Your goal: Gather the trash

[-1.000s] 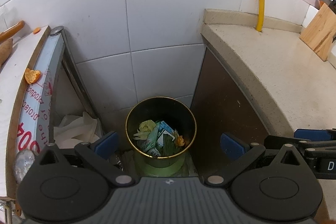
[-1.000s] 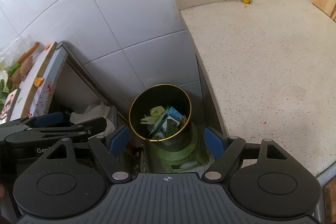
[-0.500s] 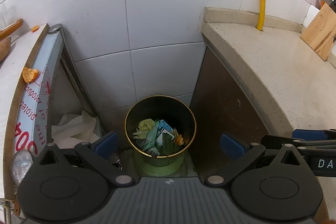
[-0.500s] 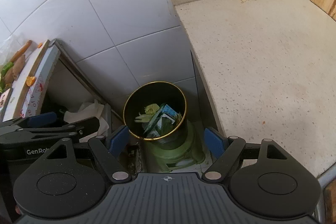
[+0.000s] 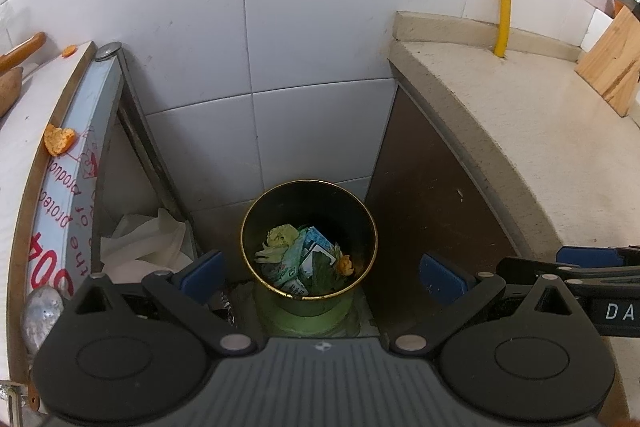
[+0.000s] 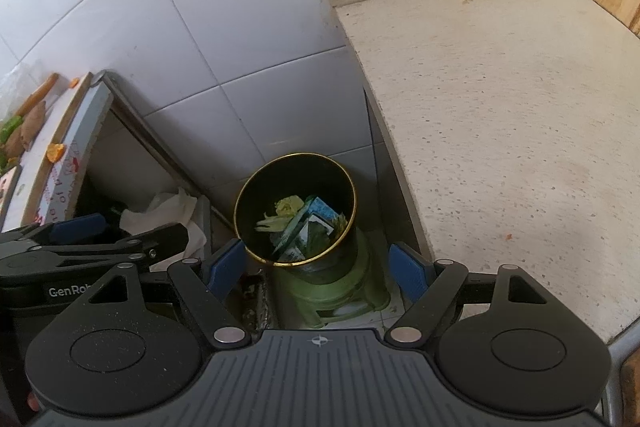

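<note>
White tiles behind — trash bin upright on a green stool, mouth up, at twelve o'clock; left gripper and right gripper fingers spread, empty.

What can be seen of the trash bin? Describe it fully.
The trash bin is a round, dark, open-topped can with a thin gold rim. It stands upright on a green plastic stool in the gap between the tiled wall and the counter. Inside lie wilted leaves, printed wrappers and an orange scrap. Neither gripper touches it.
</note>
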`<action>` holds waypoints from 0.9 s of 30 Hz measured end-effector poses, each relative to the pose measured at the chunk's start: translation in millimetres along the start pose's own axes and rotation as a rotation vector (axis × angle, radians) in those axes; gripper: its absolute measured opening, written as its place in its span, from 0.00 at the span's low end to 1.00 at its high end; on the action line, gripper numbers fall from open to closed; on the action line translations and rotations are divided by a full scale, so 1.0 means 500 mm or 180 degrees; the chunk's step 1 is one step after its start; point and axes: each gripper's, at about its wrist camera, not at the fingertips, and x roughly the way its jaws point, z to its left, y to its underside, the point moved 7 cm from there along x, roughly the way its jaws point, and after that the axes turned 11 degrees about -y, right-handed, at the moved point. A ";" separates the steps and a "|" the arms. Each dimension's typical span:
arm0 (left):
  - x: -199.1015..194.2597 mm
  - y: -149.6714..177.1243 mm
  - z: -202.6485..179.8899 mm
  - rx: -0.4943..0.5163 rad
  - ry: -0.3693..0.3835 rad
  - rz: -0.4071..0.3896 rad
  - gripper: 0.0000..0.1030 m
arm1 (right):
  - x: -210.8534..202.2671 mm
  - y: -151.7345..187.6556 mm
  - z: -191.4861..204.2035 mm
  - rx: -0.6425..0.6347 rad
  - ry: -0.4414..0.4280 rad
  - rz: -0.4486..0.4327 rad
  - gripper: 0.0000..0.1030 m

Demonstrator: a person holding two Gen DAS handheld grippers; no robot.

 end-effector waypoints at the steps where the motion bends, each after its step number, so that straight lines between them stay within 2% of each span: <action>1: 0.001 0.000 0.001 0.0002 -0.0002 0.0002 0.97 | 0.001 0.000 0.000 0.0001 -0.0001 0.0002 0.81; 27: 0.027 -0.014 0.001 0.0057 -0.0007 0.0028 0.97 | 0.015 -0.005 0.002 0.0046 0.0009 0.0032 0.82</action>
